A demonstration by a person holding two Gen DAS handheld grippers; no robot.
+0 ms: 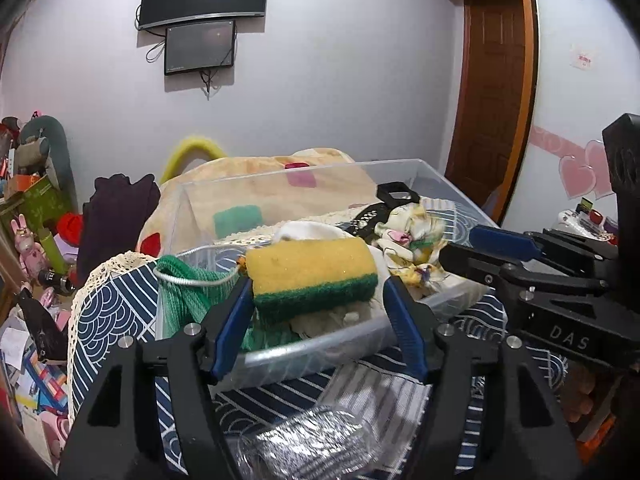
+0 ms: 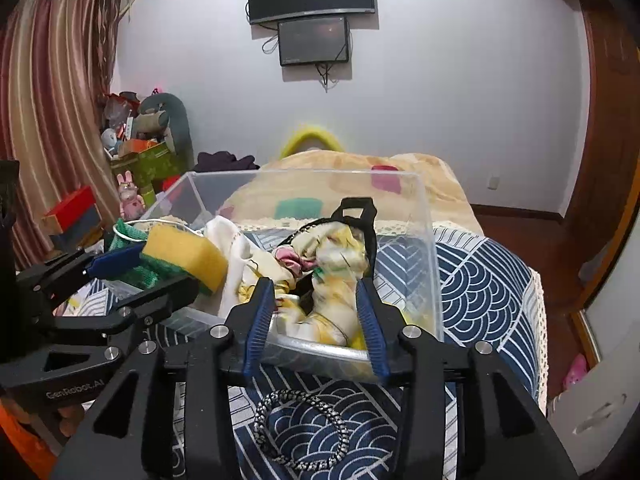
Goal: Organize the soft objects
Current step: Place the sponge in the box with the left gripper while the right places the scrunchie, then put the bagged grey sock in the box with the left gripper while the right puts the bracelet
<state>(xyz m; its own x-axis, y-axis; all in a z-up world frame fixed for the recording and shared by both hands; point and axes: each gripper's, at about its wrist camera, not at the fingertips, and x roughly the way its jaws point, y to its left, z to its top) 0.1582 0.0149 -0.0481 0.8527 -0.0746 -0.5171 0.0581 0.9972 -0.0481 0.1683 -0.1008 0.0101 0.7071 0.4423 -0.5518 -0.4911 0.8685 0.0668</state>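
Observation:
A clear plastic bin (image 1: pixel 320 354) stands on a blue wave-patterned cloth. My left gripper (image 1: pixel 316 304) is shut on a yellow and green sponge (image 1: pixel 312 272) and holds it over the bin's near left part. In the right wrist view the sponge (image 2: pixel 188 258) shows at left, held in that gripper. My right gripper (image 2: pixel 316 320) is open at the bin's near rim, its fingers on either side of a crumpled yellow floral cloth (image 2: pixel 332 280) that lies inside. A green mesh bag (image 1: pixel 180 292), a white cloth (image 2: pixel 230 240) and a black strap (image 2: pixel 356 210) also lie in the bin.
A braided grey cord loop (image 2: pixel 300 428) and a silver mesh pad (image 1: pixel 304 444) lie on the patterned cloth (image 2: pixel 480 280) in front of the bin. A bed with a beige blanket (image 2: pixel 420 176) is behind. Cluttered boxes and toys (image 2: pixel 140 160) stand at left. A wooden door (image 1: pixel 496 92) is at right.

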